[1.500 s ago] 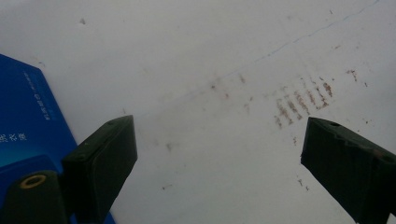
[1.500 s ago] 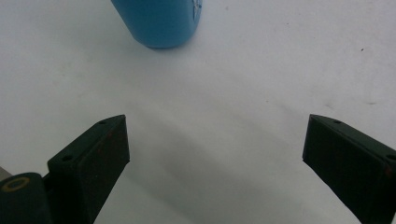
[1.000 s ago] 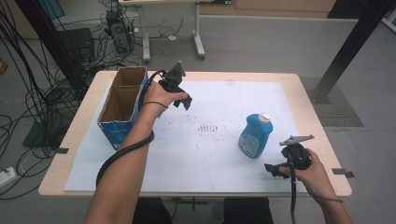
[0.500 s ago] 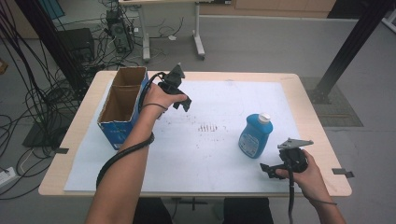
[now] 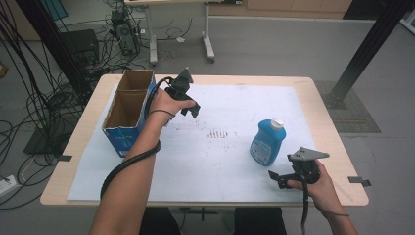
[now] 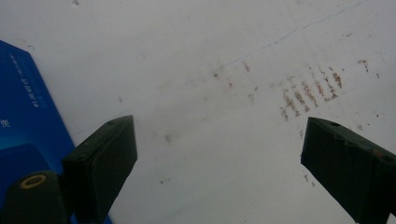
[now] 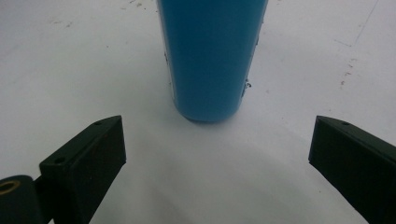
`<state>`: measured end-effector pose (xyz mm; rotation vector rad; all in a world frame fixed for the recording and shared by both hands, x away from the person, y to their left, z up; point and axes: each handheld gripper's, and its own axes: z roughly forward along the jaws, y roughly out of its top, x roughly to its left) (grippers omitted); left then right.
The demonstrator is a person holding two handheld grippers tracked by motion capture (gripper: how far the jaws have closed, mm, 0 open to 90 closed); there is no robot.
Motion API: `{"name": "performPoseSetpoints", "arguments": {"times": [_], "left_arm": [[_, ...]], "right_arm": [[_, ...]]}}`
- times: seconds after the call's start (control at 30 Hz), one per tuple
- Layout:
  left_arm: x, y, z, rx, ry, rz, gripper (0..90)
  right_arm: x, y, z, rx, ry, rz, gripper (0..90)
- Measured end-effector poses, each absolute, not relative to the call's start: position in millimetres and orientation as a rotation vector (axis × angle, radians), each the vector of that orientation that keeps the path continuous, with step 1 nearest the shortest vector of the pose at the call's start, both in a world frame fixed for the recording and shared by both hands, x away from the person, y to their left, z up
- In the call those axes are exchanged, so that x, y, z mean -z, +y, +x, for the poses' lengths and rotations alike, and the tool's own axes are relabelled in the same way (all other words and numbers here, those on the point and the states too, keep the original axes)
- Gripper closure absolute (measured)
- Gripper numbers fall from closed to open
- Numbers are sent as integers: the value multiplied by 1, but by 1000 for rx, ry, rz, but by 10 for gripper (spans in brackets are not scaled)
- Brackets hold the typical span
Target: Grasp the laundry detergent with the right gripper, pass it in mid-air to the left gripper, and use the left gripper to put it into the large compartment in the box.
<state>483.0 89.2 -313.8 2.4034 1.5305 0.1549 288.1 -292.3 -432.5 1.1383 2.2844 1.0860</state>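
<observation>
Edging a little nearer since a second ago, the right gripper (image 5: 280, 177) has its jaws spread wide and empty, the blue bottle (image 5: 266, 142) upright just ahead between them, ungrasped, while the left gripper (image 5: 190, 108) hangs released beside the cardboard box (image 5: 128, 112).

1. A sheet (image 5: 205, 161) covers most of the table (image 5: 337, 161).
2. A box (image 5: 126, 115) stands on the sheet's left edge — open side up.
3. A bottle (image 5: 266, 143) stands upright on the sheet, right of centre, well apart from the box.
4. The left gripper (image 5: 188, 108) hangs just right of the box.
5. The right gripper (image 5: 275, 177) sits near the bottle — on the person's side.
</observation>
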Motion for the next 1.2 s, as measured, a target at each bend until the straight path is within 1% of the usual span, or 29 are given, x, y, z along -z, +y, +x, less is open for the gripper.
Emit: {"name": "performPoseSetpoints", "arguments": {"times": [0.7, 1.2], "left_arm": [[314, 84, 481, -161, 1520, 2414, 110], [313, 88, 479, -176, 1521, 2412, 110]], "right_arm": [[444, -292, 289, -1287, 2176, 1078, 35], [453, -283, 293, -1333, 2125, 1059, 36]]}}
